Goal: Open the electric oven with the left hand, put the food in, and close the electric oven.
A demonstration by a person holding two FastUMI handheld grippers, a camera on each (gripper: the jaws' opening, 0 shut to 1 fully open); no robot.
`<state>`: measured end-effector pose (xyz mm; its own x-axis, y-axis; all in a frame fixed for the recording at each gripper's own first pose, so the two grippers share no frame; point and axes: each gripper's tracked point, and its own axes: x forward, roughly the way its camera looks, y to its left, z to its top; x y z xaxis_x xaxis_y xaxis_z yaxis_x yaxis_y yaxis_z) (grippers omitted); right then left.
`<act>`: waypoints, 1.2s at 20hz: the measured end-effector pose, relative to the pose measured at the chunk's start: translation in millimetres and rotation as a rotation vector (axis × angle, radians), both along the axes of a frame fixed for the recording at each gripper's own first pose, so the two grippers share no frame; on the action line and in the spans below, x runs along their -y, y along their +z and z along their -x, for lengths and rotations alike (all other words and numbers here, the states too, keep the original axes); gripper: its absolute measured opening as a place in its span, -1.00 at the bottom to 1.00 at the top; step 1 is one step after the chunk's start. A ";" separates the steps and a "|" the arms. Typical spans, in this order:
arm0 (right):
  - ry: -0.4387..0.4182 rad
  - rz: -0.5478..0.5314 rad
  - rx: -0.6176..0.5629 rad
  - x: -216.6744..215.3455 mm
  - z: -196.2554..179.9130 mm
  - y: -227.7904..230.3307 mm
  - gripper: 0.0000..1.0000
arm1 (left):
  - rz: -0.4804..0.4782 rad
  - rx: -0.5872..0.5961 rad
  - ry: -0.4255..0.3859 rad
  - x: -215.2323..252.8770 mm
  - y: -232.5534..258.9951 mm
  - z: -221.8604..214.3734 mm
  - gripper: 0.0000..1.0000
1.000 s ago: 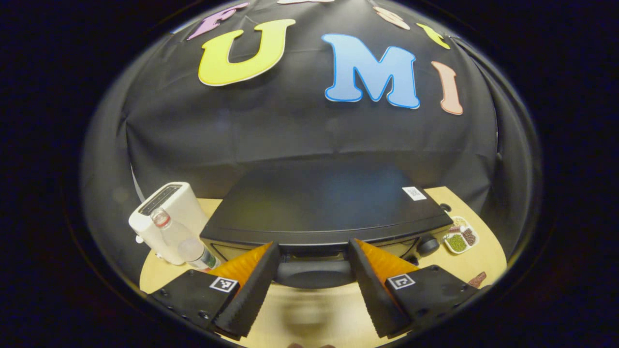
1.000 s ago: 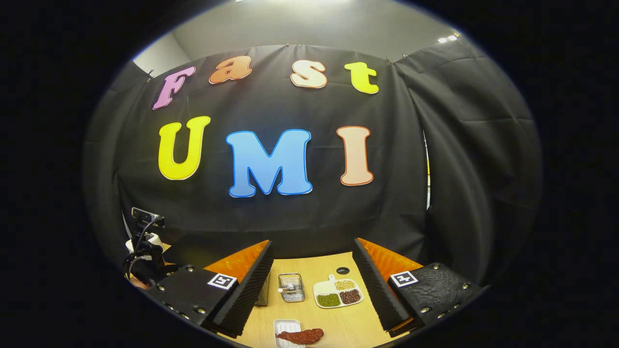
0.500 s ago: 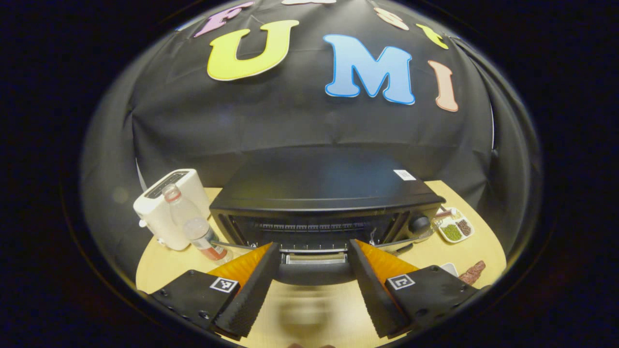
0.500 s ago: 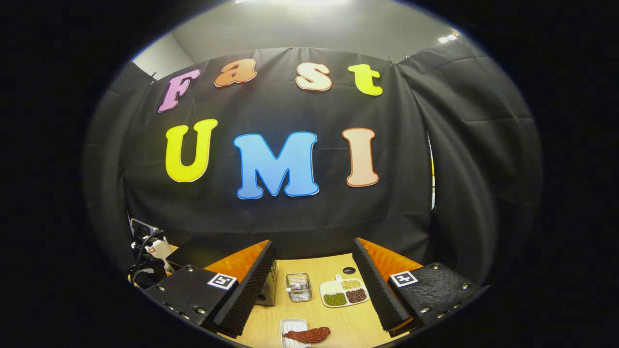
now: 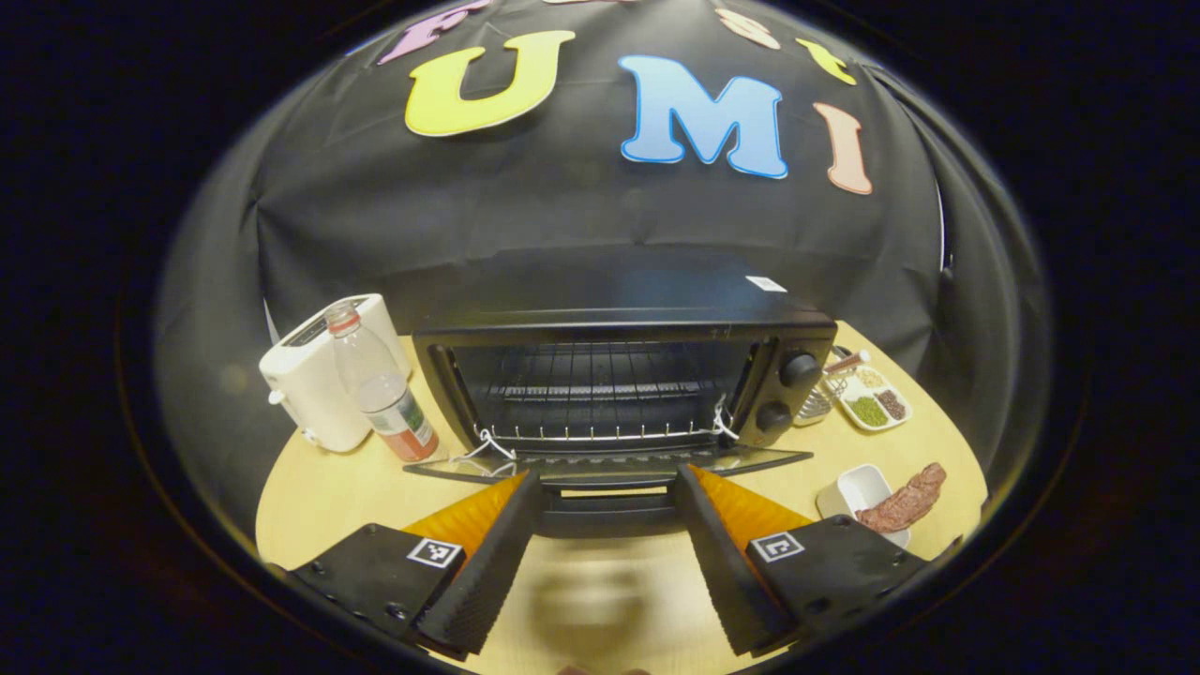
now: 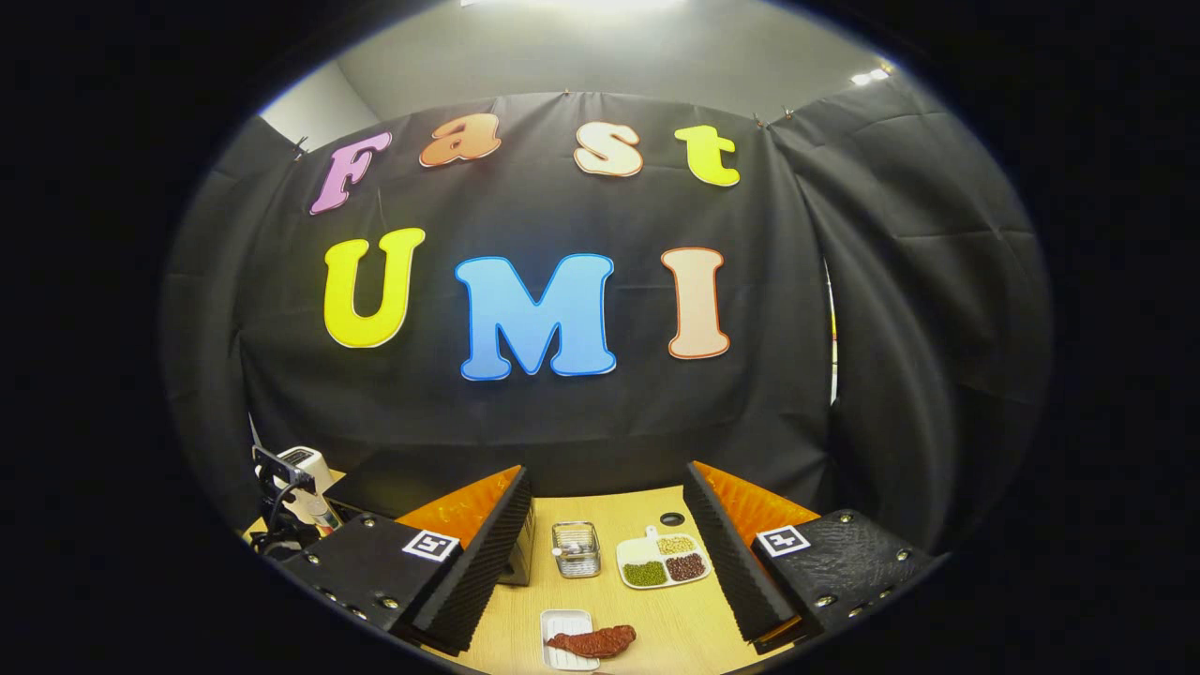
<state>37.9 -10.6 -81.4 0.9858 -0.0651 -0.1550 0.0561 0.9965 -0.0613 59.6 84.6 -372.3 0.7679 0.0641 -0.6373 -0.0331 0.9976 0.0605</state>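
The black electric oven [image 5: 619, 323] stands at the middle of the table with its glass door [image 5: 600, 464] swung down nearly flat, baring the wire rack [image 5: 600, 384] inside. My left gripper [image 5: 607, 562] is open, and the door's dark handle [image 5: 607, 514] lies between its wide-spread fingers. The food, a reddish-brown strip of meat [image 5: 902, 506], lies across a small white dish [image 5: 848, 489] right of the oven. In the right gripper view the meat [image 6: 592, 641] sits low between the fingers of my right gripper [image 6: 607, 572], which hangs open above the table and holds nothing.
A white toaster [image 5: 319, 384] and a clear plastic bottle [image 5: 380, 394] stand left of the oven. A divided plate of beans [image 6: 664, 562] and a small wire basket [image 6: 575, 548] sit beyond the meat. The light wooden table [image 5: 337, 487] has bare room before the oven.
The oven door has come down from shut to nearly flat, with its handle staying between my left gripper's fingers as that gripper drew back and down. The right gripper barely moved.
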 end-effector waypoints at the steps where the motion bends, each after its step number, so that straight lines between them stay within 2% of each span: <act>1: -0.002 0.001 -0.002 -0.2 1.3 -0.7 0.99 | 0.000 -0.005 -0.001 0.3 -2.5 3.9 0.95; 3: -0.004 0.003 -0.006 0.9 3.3 -2.5 0.99 | -0.006 -0.021 -0.005 0.6 -11.2 12.6 0.84; 4: -0.006 0.003 -0.008 1.1 4.3 -2.9 0.99 | -0.005 -0.035 -0.004 0.9 -17.8 19.0 1.00; 10: -0.003 0.019 -0.018 0.5 9.4 -5.9 0.99 | 0.006 -0.129 0.019 -5.0 -57.9 48.8 0.93; 12: -0.001 0.020 -0.028 3.5 11.8 -9.4 0.99 | 0.006 -0.103 0.027 -5.4 -48.9 47.2 0.92; 14: -0.002 0.009 -0.056 9.2 12.2 -19.2 0.99 | 0.015 -0.050 0.031 -5.0 -24.4 38.6 1.00; 16: 0.035 -0.034 -0.102 8.2 10.7 -32.8 0.99 | 0.016 0.035 0.035 -3.9 12.5 24.9 1.00; 19: 0.064 -0.136 -0.206 21.1 10.7 -60.9 0.99 | 0.016 0.188 0.038 0.8 82.4 9.1 0.92; 21: 0.055 -0.222 -0.247 31.9 8.8 -73.9 0.99 | 0.013 0.269 0.029 7.0 126.2 0.8 0.92; 22: 0.050 -0.254 -0.264 37.6 8.7 -81.4 0.99 | 0.011 0.307 0.022 10.6 148.7 -2.4 1.00; 23: 0.051 -0.283 -0.281 42.3 7.9 -87.7 0.99 | 0.009 0.348 0.014 13.8 170.8 -4.5 1.00; 24: 0.053 -0.305 -0.300 46.5 7.9 -98.0 0.99 | 0.008 0.384 0.008 18.0 190.4 -6.0 0.92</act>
